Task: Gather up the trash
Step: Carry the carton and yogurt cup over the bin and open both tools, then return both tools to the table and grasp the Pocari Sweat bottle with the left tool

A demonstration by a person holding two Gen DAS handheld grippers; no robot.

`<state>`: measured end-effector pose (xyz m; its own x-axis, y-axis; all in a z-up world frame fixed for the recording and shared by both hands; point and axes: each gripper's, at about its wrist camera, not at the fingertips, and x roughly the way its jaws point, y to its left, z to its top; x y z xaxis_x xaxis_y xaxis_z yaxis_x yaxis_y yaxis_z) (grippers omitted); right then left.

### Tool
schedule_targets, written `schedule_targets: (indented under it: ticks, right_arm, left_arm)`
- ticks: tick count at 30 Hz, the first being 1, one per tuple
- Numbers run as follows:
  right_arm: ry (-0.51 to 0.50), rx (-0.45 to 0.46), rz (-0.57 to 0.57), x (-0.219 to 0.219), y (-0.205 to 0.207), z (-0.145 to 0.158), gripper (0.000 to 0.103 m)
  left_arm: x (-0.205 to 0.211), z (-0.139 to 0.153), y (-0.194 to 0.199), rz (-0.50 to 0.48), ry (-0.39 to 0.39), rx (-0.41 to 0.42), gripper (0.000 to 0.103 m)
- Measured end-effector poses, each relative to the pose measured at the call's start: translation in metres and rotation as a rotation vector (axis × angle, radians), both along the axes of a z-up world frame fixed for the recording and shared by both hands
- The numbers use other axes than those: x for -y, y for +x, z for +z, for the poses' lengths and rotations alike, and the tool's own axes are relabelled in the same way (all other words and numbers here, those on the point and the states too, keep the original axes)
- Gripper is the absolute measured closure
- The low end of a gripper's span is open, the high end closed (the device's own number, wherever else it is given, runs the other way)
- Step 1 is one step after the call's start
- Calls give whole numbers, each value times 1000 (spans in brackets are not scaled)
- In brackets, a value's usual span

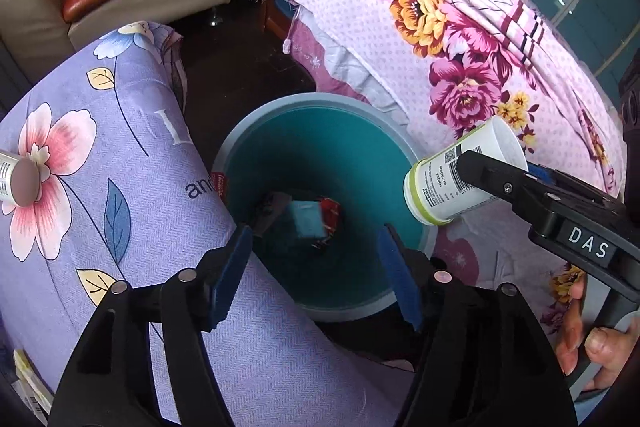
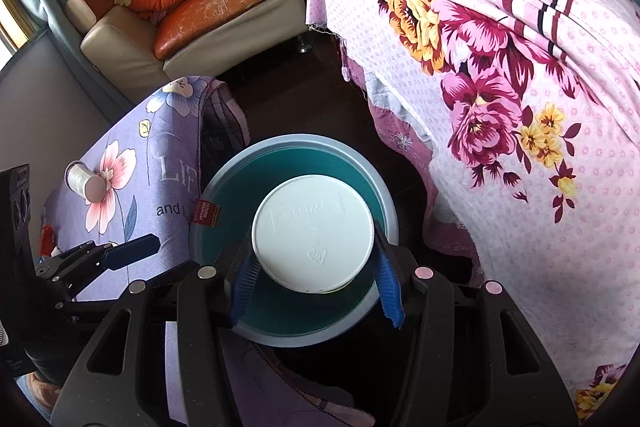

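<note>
The right claw (image 2: 316,287) pinches a white supplement bottle (image 2: 314,233) directly over the teal bin (image 1: 240,155); let go only while centred. The left claw (image 1: 316,267) is spread, empty. Another can (image 2: 86,185) lies at nine o'clock on the lilac quilt (image 1: 120,155).

The teal bin (image 1: 320,131) with the pale grey rim is sitting upright and open between two flowery covers, and some trash (image 1: 308,219) is lying at the bottom: a light blue packet plus red and dark wrappers. A white tub (image 2: 314,233) with a green band and barcode label is hanging tilted over the bin's mouth. Another small can (image 2: 85,185) is lying on its side on the purple cover, well apart from the bin.
</note>
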<state>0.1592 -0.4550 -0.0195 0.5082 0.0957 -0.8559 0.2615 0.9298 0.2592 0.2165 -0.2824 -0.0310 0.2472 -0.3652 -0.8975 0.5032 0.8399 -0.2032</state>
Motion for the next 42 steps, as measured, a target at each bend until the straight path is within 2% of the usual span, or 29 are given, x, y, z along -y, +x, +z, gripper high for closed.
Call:
schedule_targets:
  ticks: [4, 10, 13, 16, 19, 23, 30, 42]
  right_arm:
    - [-2, -10, 19, -7, 4, -2, 54]
    - [-3, -38, 55, -22, 10, -8, 54]
    - [2, -56, 70, -30, 12, -10, 52]
    - [4, -60, 79, -38, 11, -8, 46]
    - [-9, -51, 85, -46, 8, -1, 34]
    - [-25, -44, 95, -56, 4, 10, 29]
    - [-45, -43, 159, -93, 0, 29, 27]
    - [-113, -23, 322, -184, -4, 58, 23]
  left_arm:
    - [-13, 2, 2, 29, -15, -4, 24]
    - [-42, 3, 1, 75, -24, -9, 16]
    - [-56, 4, 1, 97, -31, -13, 15]
    - [-67, 6, 0, 116, -36, -12, 14]
    - [-79, 9, -3, 131, -45, -17, 14]
    - [-95, 17, -10, 145, -50, -4, 13]
    - [-136, 34, -24, 180, -51, 25, 12]
    - [-238, 59, -41, 282, -9, 83, 12]
